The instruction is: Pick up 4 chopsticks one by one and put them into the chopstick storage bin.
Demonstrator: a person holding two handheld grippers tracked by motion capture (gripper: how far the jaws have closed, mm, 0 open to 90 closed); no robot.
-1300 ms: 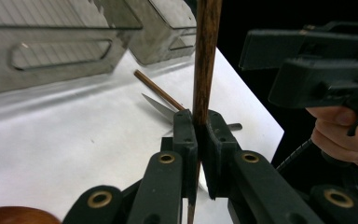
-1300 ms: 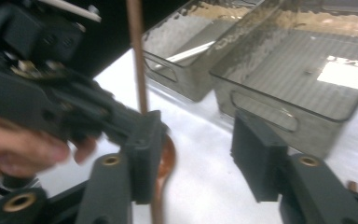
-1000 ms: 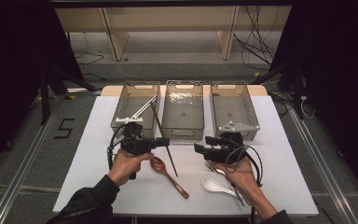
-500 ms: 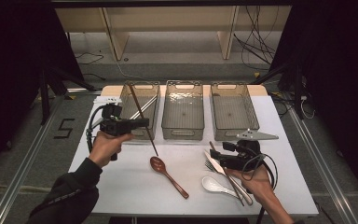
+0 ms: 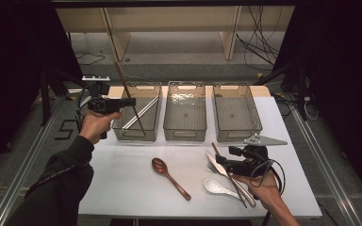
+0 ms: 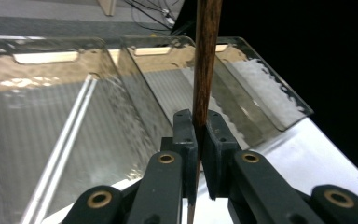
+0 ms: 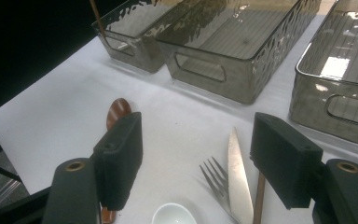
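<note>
the left gripper [image 5: 122, 104] has its fingers clamped shut on a thin dark brown wooden chopstick [image 5: 130, 100], tilted over the leftmost smoky clear plastic bin [image 5: 137, 136]; it is light, stiff and smooth, so a grip near mid-length keeps it from swivelling. since a second ago it has gone from the white desk [image 5: 122, 188] up to the bin. the right gripper [image 5: 221, 162] has just been opening its fingers, now wide and empty above the steel knife [image 7: 237, 179] and fork [image 7: 214, 179]

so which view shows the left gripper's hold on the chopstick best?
Left gripper view: the jaws clamp the brown chopstick close up. High view shows the left gripper holding it tilted by the left bin. Right gripper view catches just its tip.
</note>
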